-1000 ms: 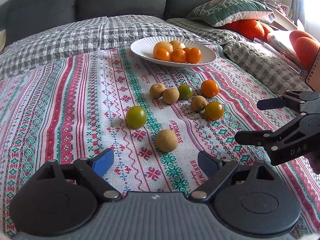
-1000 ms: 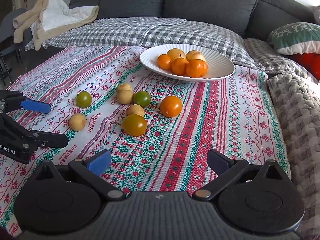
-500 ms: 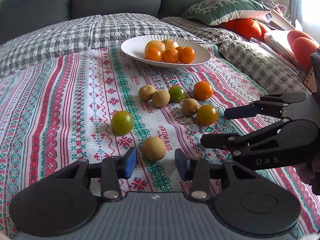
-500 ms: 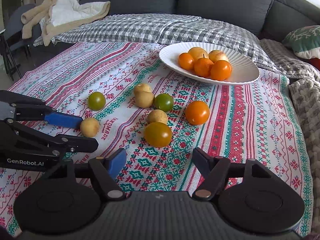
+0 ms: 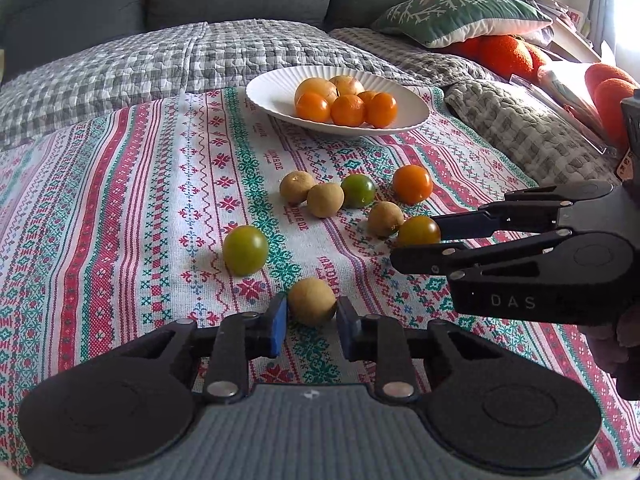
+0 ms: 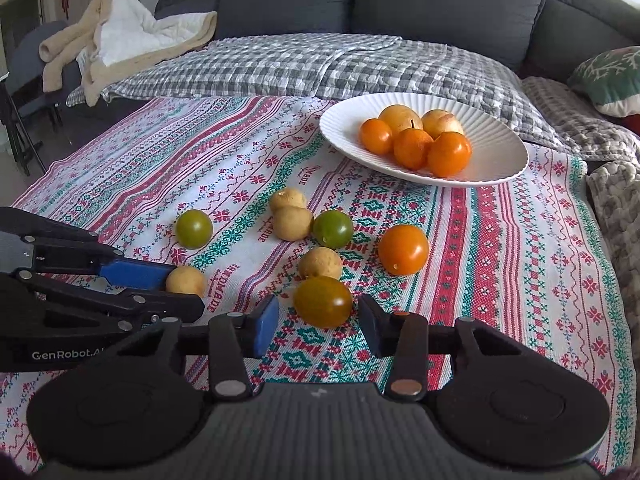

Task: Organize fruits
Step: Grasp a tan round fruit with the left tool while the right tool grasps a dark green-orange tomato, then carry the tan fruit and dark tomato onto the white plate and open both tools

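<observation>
I set my left gripper (image 5: 311, 316) open astride the tan fruit (image 5: 311, 301), my right gripper (image 6: 318, 322) open astride the olive tomato (image 6: 323, 301), both squared for pickup toward the plate (image 6: 496, 160).

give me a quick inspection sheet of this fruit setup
surface: patterned cloth over a bed
job's things: white plate holding five fruits; eight loose fruits on the cloth
clutter: nothing seen among the fruits
grippers: left tongs open, straddling a tan fruit; right tongs open, straddling a yellow-green tomato
cables: nothing seen
surroundings: grey sofa, checked quilt, green cushion, beige blanket
</observation>
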Demonstrator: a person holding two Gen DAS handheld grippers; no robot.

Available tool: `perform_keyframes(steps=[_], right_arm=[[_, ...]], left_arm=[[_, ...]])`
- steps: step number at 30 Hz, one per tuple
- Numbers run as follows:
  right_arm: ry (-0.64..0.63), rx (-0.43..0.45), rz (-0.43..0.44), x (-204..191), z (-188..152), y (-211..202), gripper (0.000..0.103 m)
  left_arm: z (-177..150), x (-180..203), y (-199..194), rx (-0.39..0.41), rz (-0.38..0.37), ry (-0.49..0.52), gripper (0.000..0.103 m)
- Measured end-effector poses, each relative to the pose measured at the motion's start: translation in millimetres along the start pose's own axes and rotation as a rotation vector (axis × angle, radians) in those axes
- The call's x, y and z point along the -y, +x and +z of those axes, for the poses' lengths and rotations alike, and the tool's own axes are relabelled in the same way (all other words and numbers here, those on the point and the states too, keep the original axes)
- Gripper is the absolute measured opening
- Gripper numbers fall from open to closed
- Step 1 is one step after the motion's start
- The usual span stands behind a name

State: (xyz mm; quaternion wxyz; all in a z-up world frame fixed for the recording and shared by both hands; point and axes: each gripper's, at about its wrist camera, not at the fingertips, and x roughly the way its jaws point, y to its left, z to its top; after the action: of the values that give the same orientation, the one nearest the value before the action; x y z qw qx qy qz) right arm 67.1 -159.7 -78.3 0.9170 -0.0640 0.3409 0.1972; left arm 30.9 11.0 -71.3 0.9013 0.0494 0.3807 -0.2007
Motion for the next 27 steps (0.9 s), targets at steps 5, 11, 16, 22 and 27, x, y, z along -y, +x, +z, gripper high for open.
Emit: perform_keyframes(steps=[5, 11, 16, 22, 27], right_arm=[[0.007, 0.001, 0.005, -0.6, 3.8, 0.9, 0.029], [0.001, 0.005, 0.004, -2.7, 5.2, 0.1, 0.029], [0.003, 0.015, 0.007, -3.6, 8.2, -3.3, 0.029], [0.014, 0.041, 0.008, -1.8, 17.1, -9.1, 0.029], [0.029, 0.066, 0.005, 3.5, 25.4, -14.5, 0.029]], left_arm=[[-0.6, 0.5, -2.3, 0.000, -0.010, 0.006, 0.020], [2.7, -1.4, -7.9, 0.012, -0.014, -0.007, 0.020], [8.2, -3.6, -13.3, 0.024, -0.012, -0.027, 0.020], [17.1, -5.8, -18.1, 0.036, -0.013, -0.059, 0.020], [25.3, -5.8, -21.2, 0.052, -0.014, -0.075, 0.020]])
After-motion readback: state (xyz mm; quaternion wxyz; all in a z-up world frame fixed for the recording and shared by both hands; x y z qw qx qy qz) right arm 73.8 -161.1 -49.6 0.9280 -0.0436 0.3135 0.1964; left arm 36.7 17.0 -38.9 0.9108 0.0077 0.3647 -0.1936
